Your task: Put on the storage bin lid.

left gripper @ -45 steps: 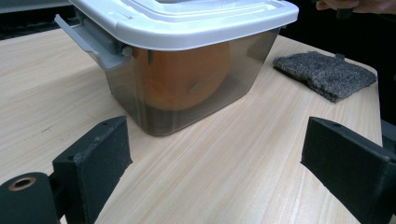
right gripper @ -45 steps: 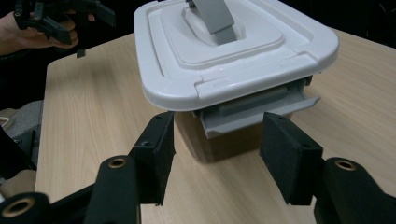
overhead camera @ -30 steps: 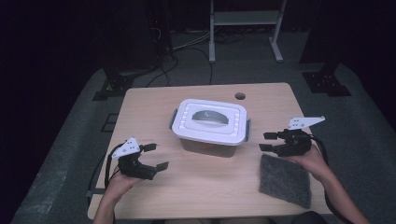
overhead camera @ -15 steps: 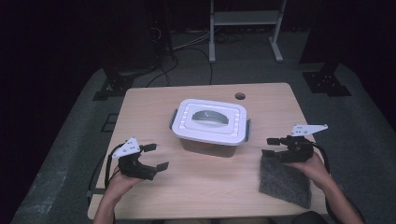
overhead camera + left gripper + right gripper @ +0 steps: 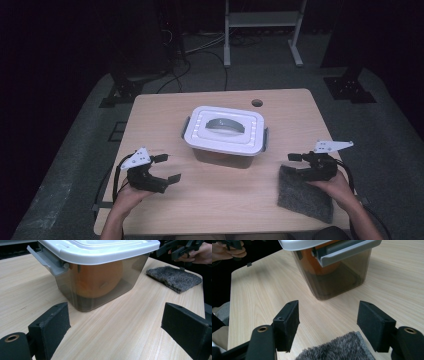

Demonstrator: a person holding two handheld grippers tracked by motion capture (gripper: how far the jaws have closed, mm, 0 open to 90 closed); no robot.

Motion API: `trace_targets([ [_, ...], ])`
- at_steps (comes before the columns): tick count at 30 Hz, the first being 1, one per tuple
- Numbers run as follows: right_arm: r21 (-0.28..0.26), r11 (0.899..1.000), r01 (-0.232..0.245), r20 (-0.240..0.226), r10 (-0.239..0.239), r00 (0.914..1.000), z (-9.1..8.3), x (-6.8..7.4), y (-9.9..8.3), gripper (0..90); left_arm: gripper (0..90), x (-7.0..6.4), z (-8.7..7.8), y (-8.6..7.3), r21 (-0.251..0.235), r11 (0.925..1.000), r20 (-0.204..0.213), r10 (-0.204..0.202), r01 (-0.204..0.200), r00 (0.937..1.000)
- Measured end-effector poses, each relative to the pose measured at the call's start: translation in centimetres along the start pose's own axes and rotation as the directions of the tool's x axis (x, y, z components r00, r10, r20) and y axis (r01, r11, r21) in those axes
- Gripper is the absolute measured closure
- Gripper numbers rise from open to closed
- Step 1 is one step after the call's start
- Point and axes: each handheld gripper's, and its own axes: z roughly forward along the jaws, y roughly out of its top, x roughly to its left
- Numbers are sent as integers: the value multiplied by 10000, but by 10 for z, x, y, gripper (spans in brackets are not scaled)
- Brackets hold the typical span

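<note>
From the high view, a lidded box (image 5: 225,134) is seen mid-table, the left gripper (image 5: 166,168) held near its left side and the right gripper (image 5: 296,164) over a grey pad (image 5: 306,194), both with jaws apart.

In the left gripper view, an orange object (image 5: 100,277) is seen inside the box.

In the right gripper view, a side latch (image 5: 347,251) is faced; unlatching is judged next. No writing can be read.
</note>
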Motion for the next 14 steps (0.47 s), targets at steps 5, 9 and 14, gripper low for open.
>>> trace_targets([
  [5, -145, 9999, -18, 114, 20, 9999, -4, 3, -4, 320, 74, 0, 1, 0, -24, 10000, 29, -9, 9, 10000],
  [9, -221, 9998, -26, 247, 32, 9997, -6, 6, -9, 311, 74, -1, 1, 1, -38, 10000, 59, -13, 13, 10000],
  [14, -396, 9992, -58, 448, 76, 9990, -8, 8, -14, 284, 74, -1, 2, 0, -23, 10000, 78, -27, 27, 10000],
])
